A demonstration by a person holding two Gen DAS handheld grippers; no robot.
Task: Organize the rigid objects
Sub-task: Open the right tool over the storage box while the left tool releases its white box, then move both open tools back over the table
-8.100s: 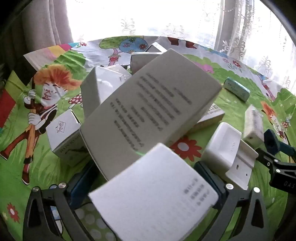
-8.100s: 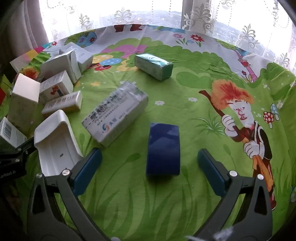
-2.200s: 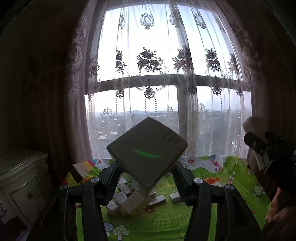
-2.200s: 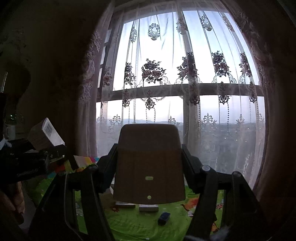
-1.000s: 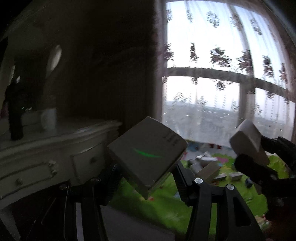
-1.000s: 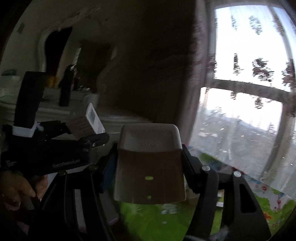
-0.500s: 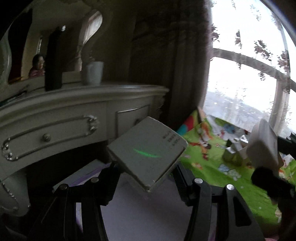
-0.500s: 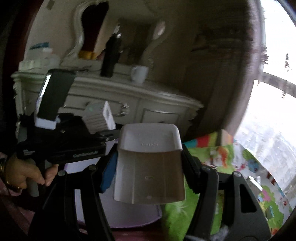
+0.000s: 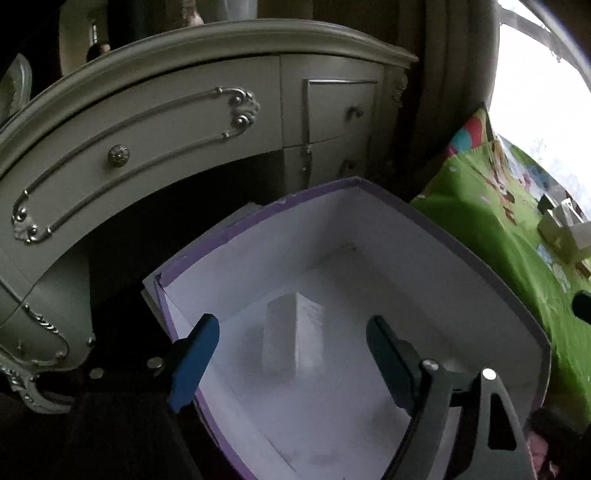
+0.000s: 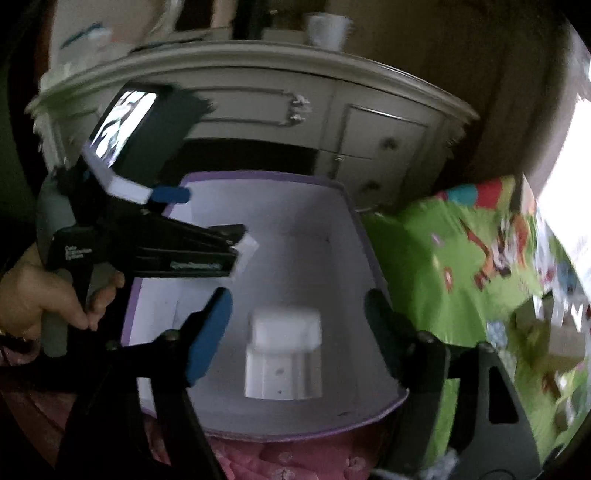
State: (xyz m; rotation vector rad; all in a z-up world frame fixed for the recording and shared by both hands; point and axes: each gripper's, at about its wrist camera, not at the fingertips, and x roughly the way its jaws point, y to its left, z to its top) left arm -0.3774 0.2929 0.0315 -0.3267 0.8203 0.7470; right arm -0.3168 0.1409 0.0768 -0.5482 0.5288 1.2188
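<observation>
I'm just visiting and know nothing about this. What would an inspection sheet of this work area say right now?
Surface: green cartoon-print mat beside a purple-rimmed white storage box.
Job's things: white carton and white moulded plastic piece, blurred, inside the box outline.
Clutter: small cartons on the mat.
Grippers: left gripper and right gripper open, jaws just opened, pads off both items.
Cables: nothing seen.
Surroundings: cream ornate dresser, white mug, bright window.
</observation>
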